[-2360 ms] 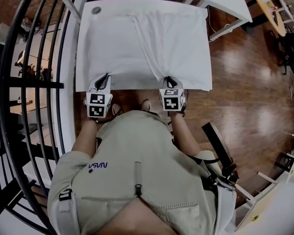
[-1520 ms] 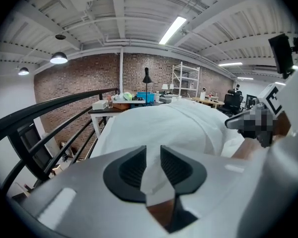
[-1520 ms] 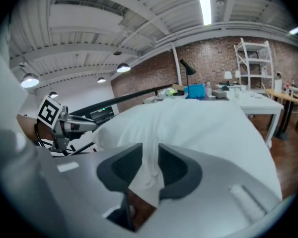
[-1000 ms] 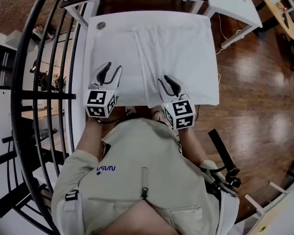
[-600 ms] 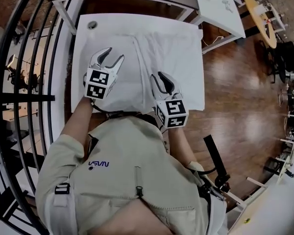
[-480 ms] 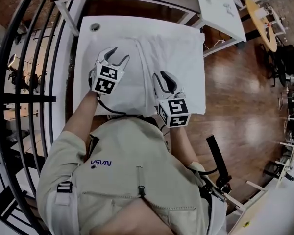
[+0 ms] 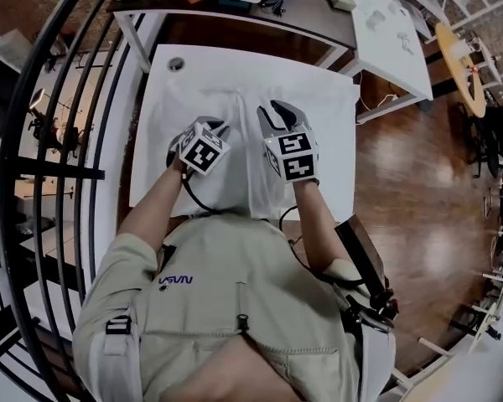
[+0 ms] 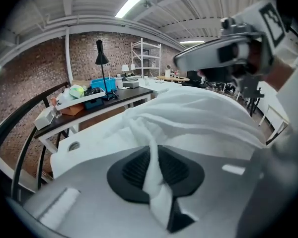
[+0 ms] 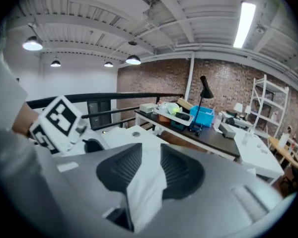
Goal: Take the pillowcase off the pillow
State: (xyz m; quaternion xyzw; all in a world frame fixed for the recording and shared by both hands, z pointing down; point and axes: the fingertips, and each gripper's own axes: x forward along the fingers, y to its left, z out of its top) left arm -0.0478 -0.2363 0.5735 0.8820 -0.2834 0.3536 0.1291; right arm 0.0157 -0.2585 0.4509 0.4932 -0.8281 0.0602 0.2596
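Left gripper (image 8: 156, 168), jaws just closing, and right gripper (image 9: 150, 170) clamp pillowcase (image 7: 325, 117).

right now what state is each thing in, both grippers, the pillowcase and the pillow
left gripper: shut on a pinched fold of the pillowcase, jaws have just been closing
right gripper: shut on another fold of the pillowcase
pillowcase: on the pillow, pulled up into folds where the jaws pinch it
pillow: hidden inside the pillowcase, lying on the white table
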